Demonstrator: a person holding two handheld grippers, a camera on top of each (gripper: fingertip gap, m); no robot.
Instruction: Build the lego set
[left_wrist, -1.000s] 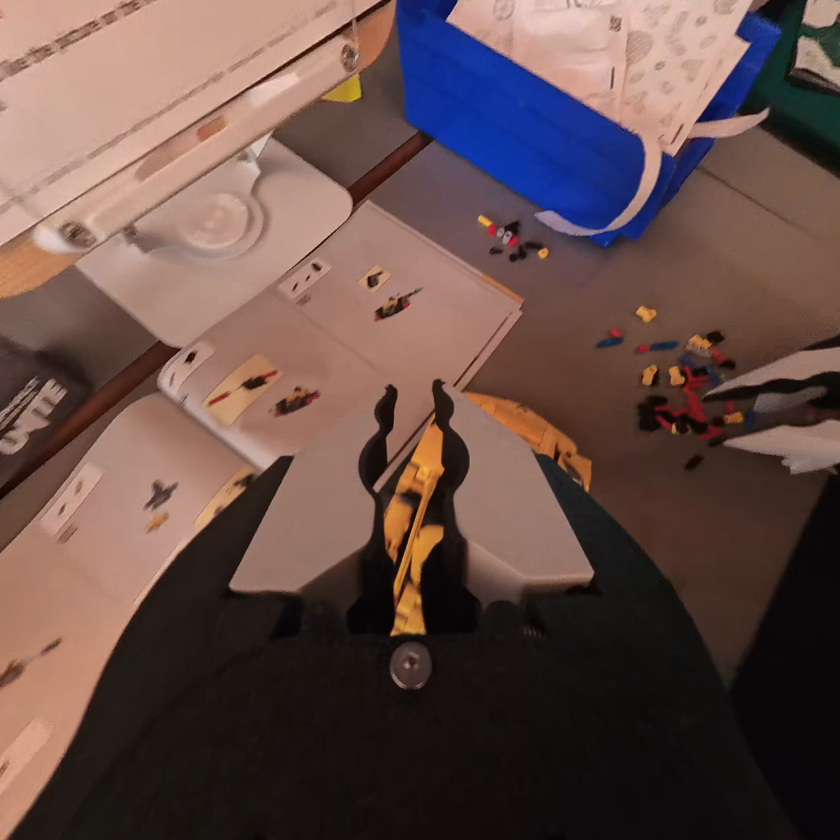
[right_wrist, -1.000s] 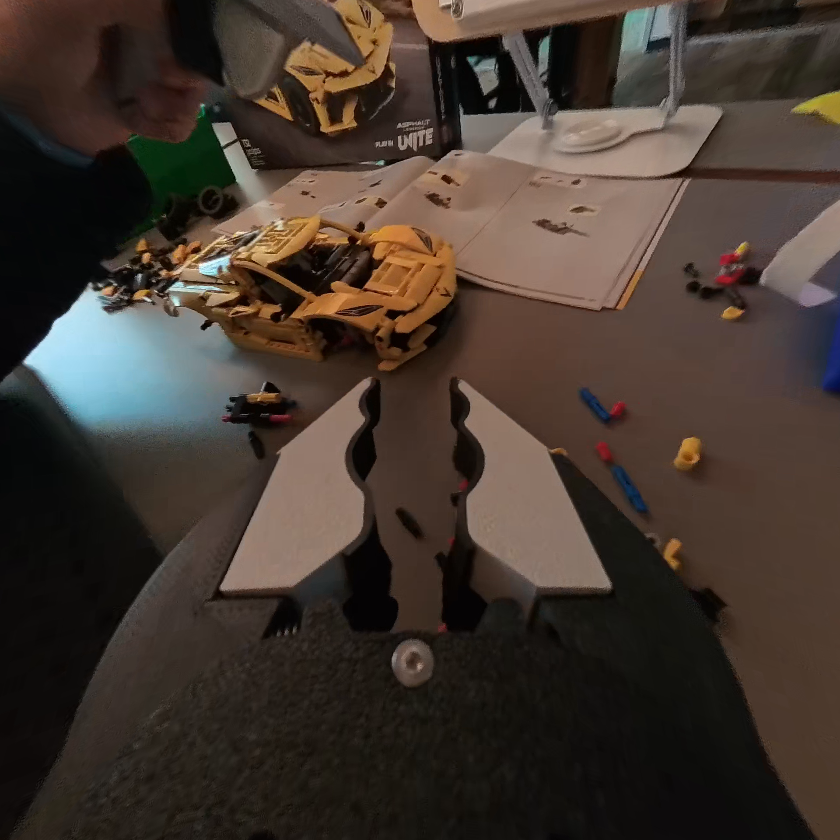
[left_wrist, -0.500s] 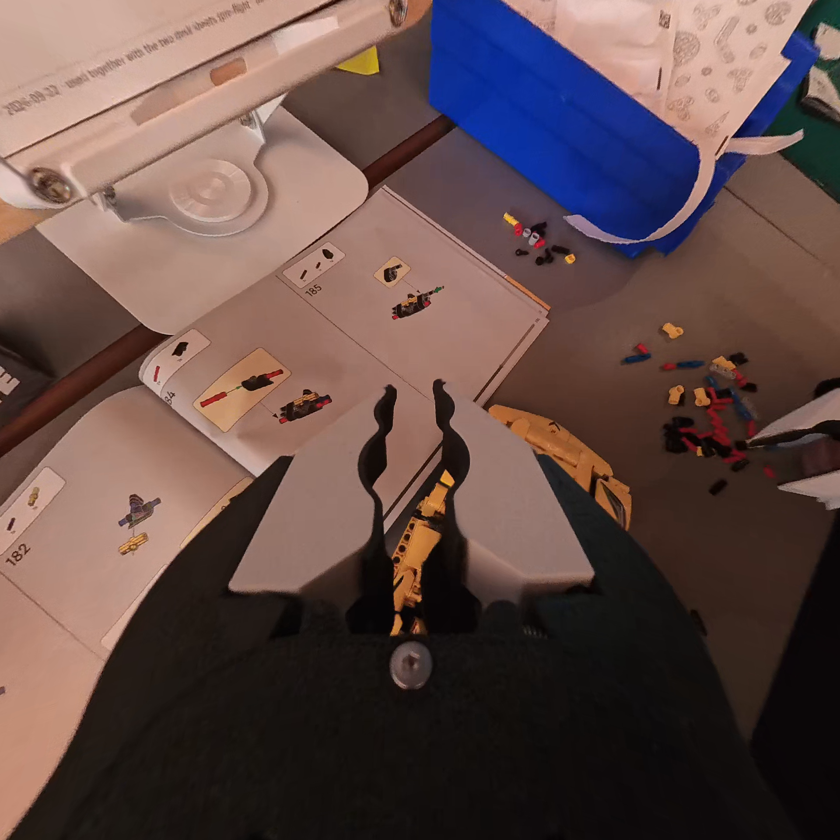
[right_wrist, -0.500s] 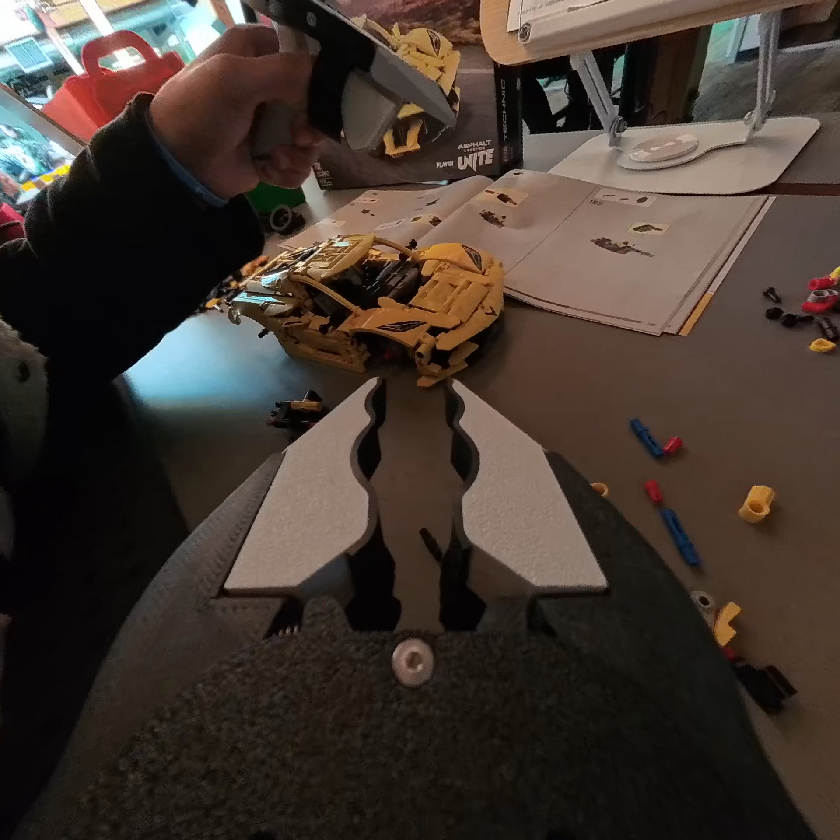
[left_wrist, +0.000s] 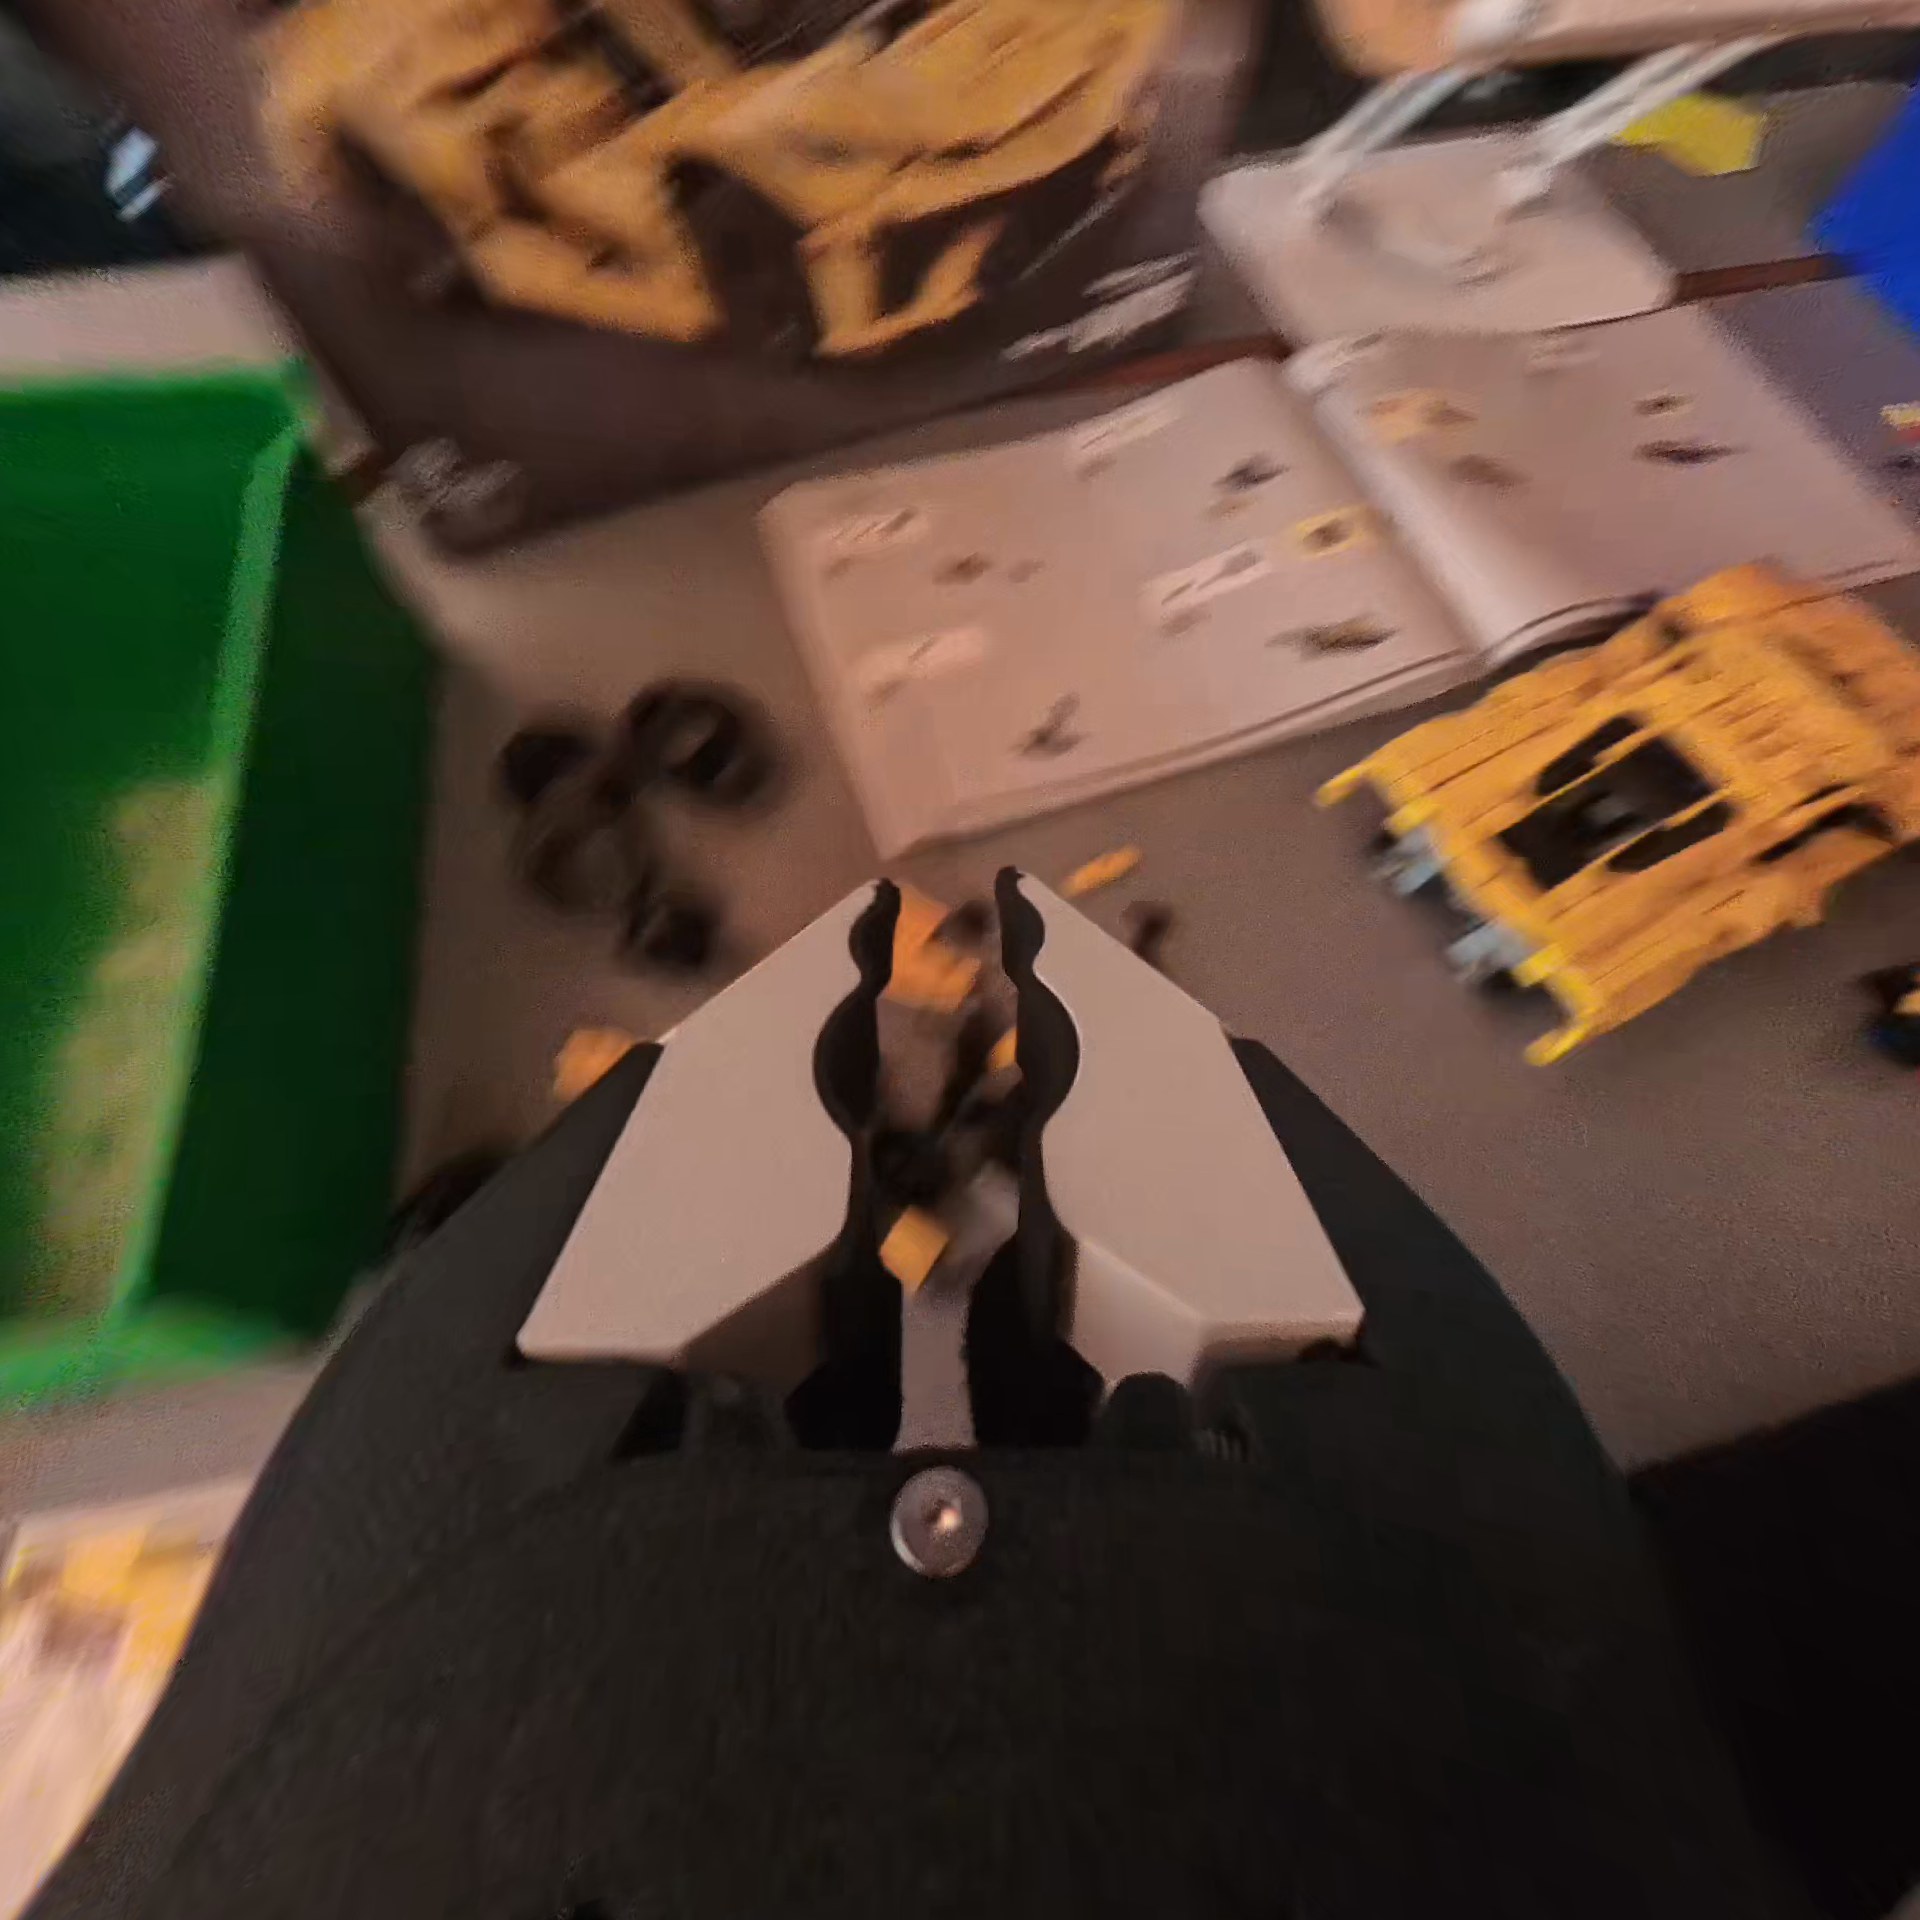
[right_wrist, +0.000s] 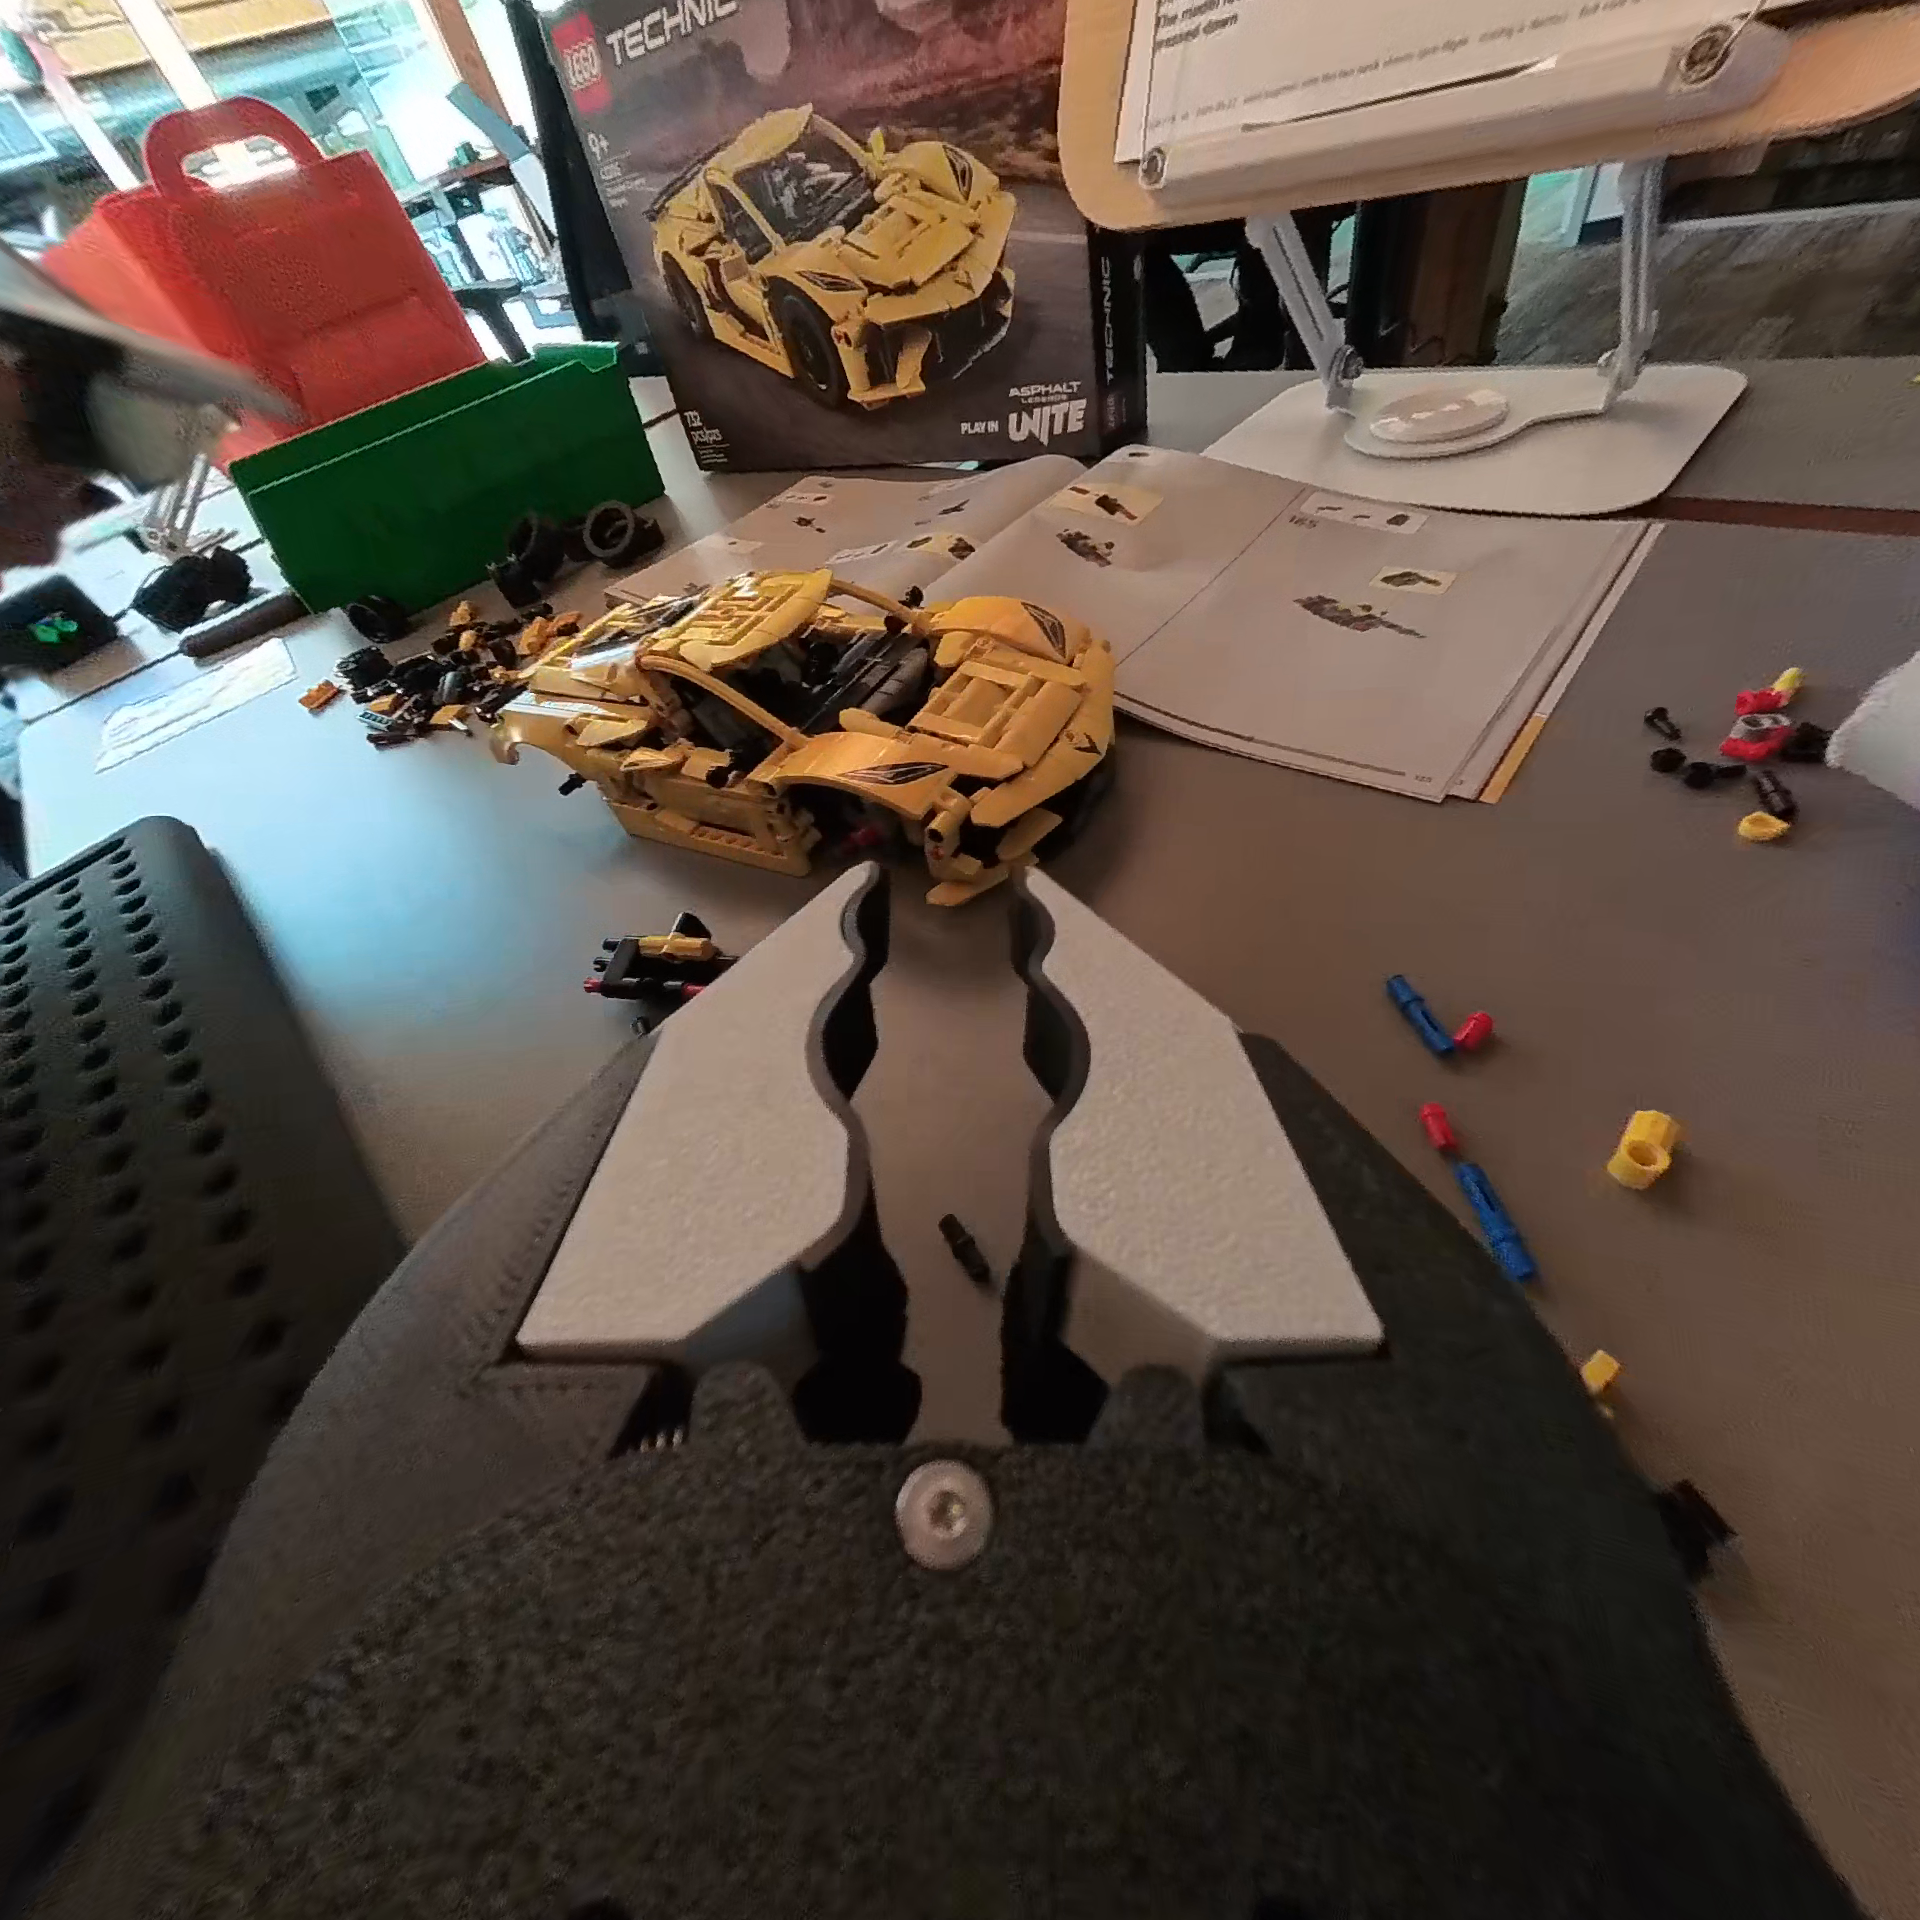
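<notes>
The partly built yellow lego car (right_wrist: 831, 727) stands mid-table, just beyond my right gripper (right_wrist: 948, 883), which is open, empty and hovering above the table. A black pin (right_wrist: 964, 1247) lies on the table below its fingers. A small black and yellow sub-assembly (right_wrist: 649, 956) lies to its left. My left gripper (left_wrist: 943, 894) is slightly open and empty, above loose yellow and black pieces (left_wrist: 925, 956). This view is motion-blurred, with the car (left_wrist: 1631, 790) at the right. The left gripper also shows blurred at the far left of the right wrist view (right_wrist: 114, 353).
The open manual (right_wrist: 1247, 623), set box (right_wrist: 862, 229), green bin (right_wrist: 447, 488) and white stand (right_wrist: 1486, 436) sit behind the car. Black tyres (left_wrist: 623, 790) lie by the bin. Blue, red and yellow pins (right_wrist: 1455, 1122) lie on the right. A black chair back (right_wrist: 125, 1143) is at lower left. Spacing between my two grippers at the tips: around 50 cm. My left tips are about 50 cm from the black pin (right_wrist: 964, 1247), my right tips only 9 cm. Both grippers' tips are roughly 25 cm from the car (left_wrist: 1631, 790).
My left gripper has swung left, from above the manual and car to over the loose pieces by the green bin. The right gripper has shifted slightly, and the hand has left its view's centre.
</notes>
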